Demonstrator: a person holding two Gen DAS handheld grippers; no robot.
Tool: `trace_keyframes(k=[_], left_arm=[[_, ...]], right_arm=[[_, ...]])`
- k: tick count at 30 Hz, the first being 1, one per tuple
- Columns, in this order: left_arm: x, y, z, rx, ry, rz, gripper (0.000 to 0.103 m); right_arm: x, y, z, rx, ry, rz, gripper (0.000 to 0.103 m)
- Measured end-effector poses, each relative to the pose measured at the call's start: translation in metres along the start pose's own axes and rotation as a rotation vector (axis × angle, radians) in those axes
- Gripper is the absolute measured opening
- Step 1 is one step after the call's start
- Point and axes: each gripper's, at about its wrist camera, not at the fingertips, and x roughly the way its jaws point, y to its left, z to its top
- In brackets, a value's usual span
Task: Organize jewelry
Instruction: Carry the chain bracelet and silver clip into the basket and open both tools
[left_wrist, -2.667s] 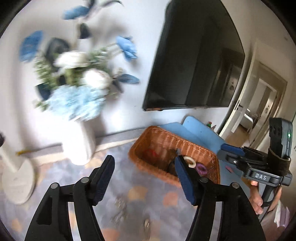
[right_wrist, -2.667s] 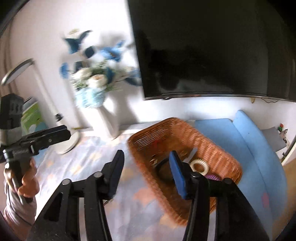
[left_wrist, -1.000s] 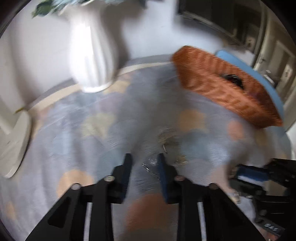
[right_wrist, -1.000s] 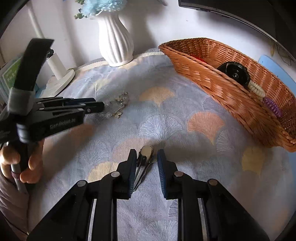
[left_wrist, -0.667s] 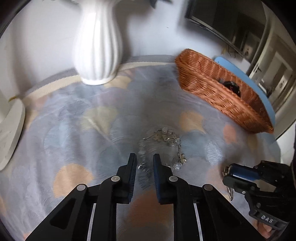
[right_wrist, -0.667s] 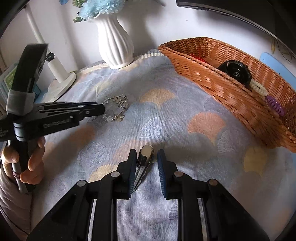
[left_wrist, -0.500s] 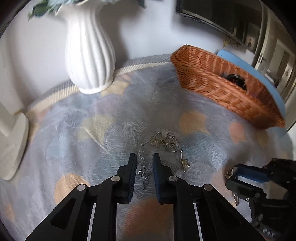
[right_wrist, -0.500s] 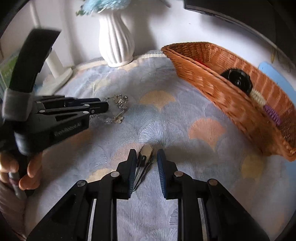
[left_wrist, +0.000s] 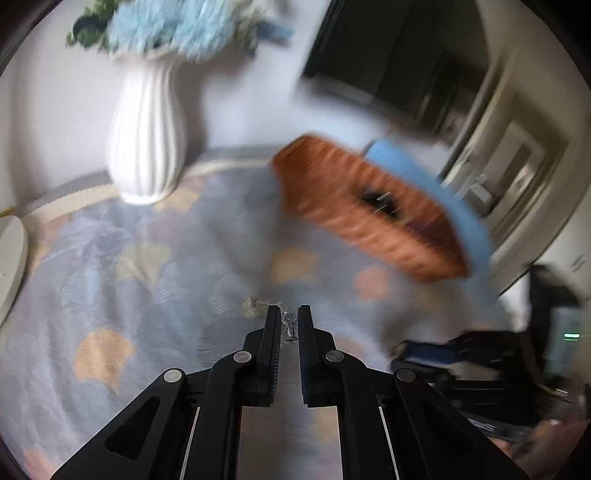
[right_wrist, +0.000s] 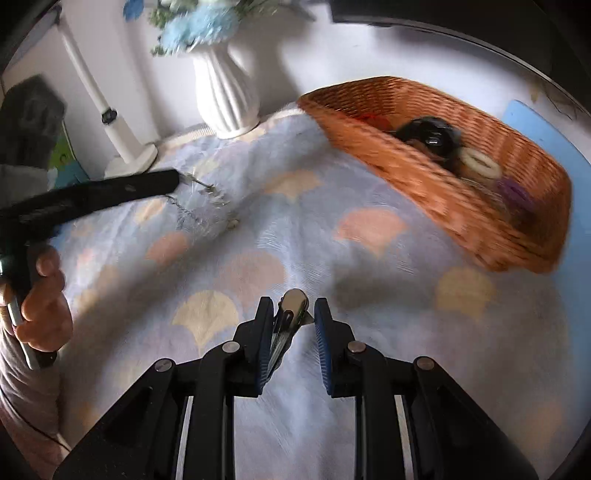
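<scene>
A silver beaded bracelet sits between the fingertips of my left gripper, whose jaws are closing on it. In the right wrist view the left gripper is raised, and the bracelet trails from its tip down onto the patterned cloth. My right gripper is shut on a silver metal hair clip, held just above the cloth. A wicker basket stands at the back right, blurred in the left wrist view.
The basket holds a black round item, a white coil ring and a purple one. A white vase with blue flowers and a lamp base stand at the back. A blue mat lies under the basket.
My left gripper's jaws narrowed onto the bracelet, then rose and tilted up, lifting one end off the cloth. My right gripper shifted with the hair clip still in it.
</scene>
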Motion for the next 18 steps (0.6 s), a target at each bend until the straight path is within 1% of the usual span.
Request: trace_keyframes(k=[4,6,8,10,12,16,18], left_arm=[[-0.029,-0.028,0.005,0.026,-0.062,-0.066,0.009],[-0.041,-0.044,0.009,0.046,-0.073,-0.09,0.009],[-0.046,-0.057,0.014,0.066,-0.077,-0.097,0.009],[-0.054,-0.074,0.017,0.099,-0.083,-0.091,0.009],[-0.059,-0.089,0.021,0.127,-0.086,-0.082,0.009],[-0.051,-0.107,0.032,0.162,-0.076,-0.061,0.009],[-0.043,-0.116,0.039,0.185,-0.07,-0.033,0.009]], right_arm=[[-0.025,-0.013,-0.007,0.026,-0.039,0.012,0.024],[-0.035,-0.017,-0.009,0.04,-0.054,0.032,0.024],[-0.043,-0.021,-0.009,0.059,-0.061,0.058,0.024],[-0.05,-0.029,-0.008,0.078,-0.064,0.077,0.024],[-0.06,-0.035,-0.007,0.08,-0.08,0.055,0.024],[-0.079,-0.053,0.001,0.081,-0.12,0.026,0.024],[-0.088,-0.064,0.007,0.085,-0.137,0.014,0.024]])
